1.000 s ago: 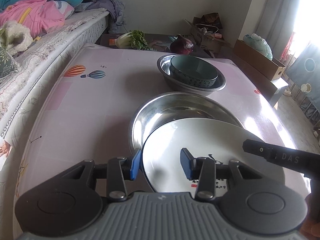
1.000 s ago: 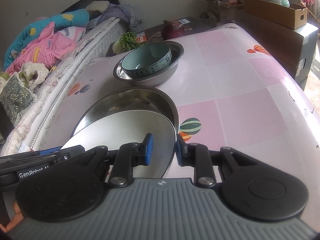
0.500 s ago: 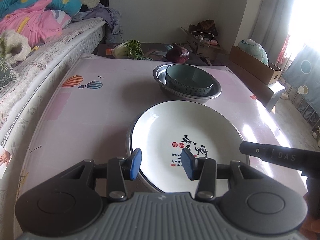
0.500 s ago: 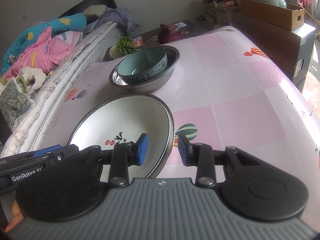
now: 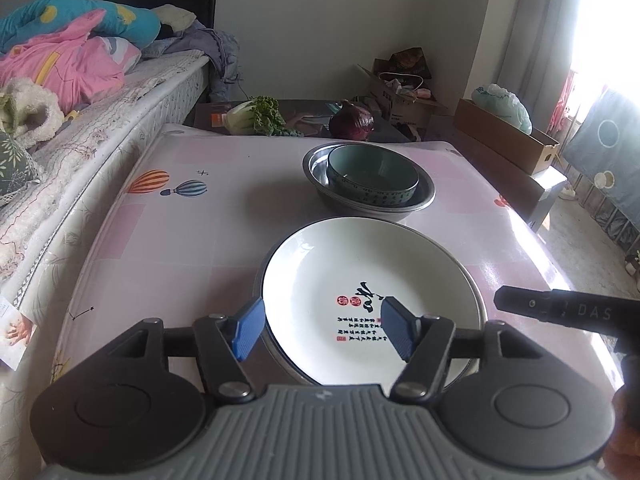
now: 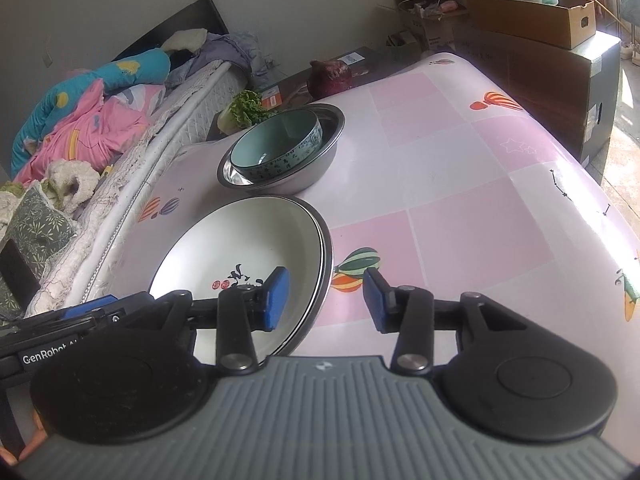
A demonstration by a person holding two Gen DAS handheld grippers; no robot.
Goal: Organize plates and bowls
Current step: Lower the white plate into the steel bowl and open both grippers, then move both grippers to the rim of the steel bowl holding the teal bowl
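Observation:
A white plate (image 5: 360, 272) with black and red writing lies flat in a wide steel basin, whose rim (image 5: 259, 280) shows around it. My left gripper (image 5: 322, 332) straddles the plate's near edge; its jaws are opening and the blue pads stand off the rim. My right gripper (image 6: 325, 299) spans the plate's (image 6: 240, 240) right rim with its jaws opening too, pads clear of it. Farther back, a teal bowl (image 5: 372, 178) sits inside a smaller steel bowl (image 5: 424, 200).
The pink patterned table (image 5: 180, 240) has a bed (image 5: 80, 120) along its left side. Leafy greens (image 5: 256, 118) and a purple cabbage (image 5: 352, 124) lie beyond the far edge. Cardboard boxes (image 5: 504, 136) stand at the right.
The plate, first held tilted over the steel basin by both grippers, has come down flat into it. Both pairs of jaws have widened off its rim.

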